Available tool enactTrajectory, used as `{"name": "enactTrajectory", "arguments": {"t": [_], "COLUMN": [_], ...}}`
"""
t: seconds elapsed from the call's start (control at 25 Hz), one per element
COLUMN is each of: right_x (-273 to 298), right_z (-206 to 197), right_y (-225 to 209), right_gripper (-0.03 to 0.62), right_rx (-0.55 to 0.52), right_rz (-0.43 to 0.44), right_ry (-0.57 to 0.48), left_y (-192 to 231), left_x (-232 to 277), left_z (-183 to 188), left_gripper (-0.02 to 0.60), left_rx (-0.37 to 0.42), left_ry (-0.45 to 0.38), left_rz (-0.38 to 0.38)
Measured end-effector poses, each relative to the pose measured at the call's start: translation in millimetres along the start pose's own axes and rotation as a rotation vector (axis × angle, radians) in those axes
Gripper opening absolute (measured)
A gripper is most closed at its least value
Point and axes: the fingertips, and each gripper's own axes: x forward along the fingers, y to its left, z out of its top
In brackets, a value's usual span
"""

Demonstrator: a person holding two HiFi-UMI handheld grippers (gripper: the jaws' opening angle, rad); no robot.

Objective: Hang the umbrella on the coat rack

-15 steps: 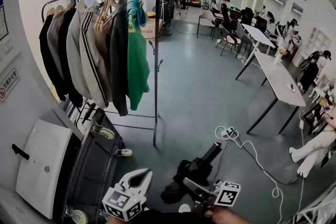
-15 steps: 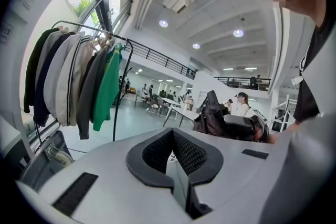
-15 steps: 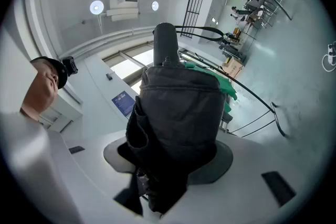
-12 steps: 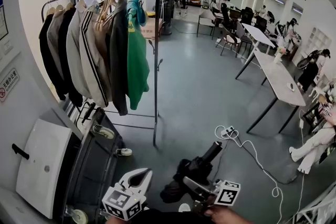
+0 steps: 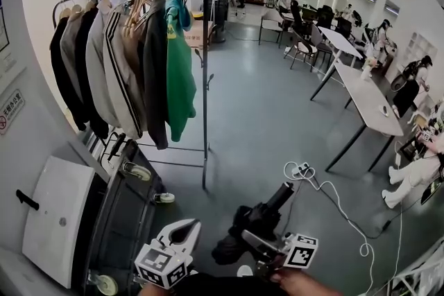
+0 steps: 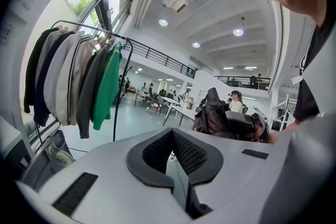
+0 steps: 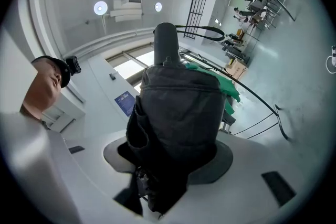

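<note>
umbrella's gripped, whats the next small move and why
Probably lift the umbrella up and forward-left toward the coat rack. The right hand-held gripper is clamped on it, low and well short of the rack, whose top bar seems to have bare space only beside the green top.

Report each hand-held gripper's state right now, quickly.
Left hand-held gripper: closed, empty.
Right hand-held gripper: closed on the black folded umbrella.
</note>
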Motion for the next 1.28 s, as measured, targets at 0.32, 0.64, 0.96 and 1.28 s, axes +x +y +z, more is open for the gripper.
{"name": "enactTrajectory", "arguments": {"t": [0.32,0.64,0.96,1.28], "right_x": [3,22,44,59], "right_z": [-9,-29,-61,-74], "right_y": [1,4,5,-1], "right_gripper": [0.218,0.218,0.218,0.218], "right_rx": [-0.068,-0.044,-0.023,0.003], "right_rz": [-0.023,-0.072,-0.109,-0.153], "right_ry": [0.060,0.036,-0.004,-0.015], "left_y": [4,25,57,78], "left_x": [-2,-21,-50,-58], "left_z": [-12,-11,-26,-40], "left_gripper": [0.015,0.014,0.015,0.015], "left_rx": [-0.013,0.004,0.004,-0.017], "left_ry": [0.047,0.053,0.073,0.091], "left_rz": [-0.027,-0.059,-0.071,-0.089]}}
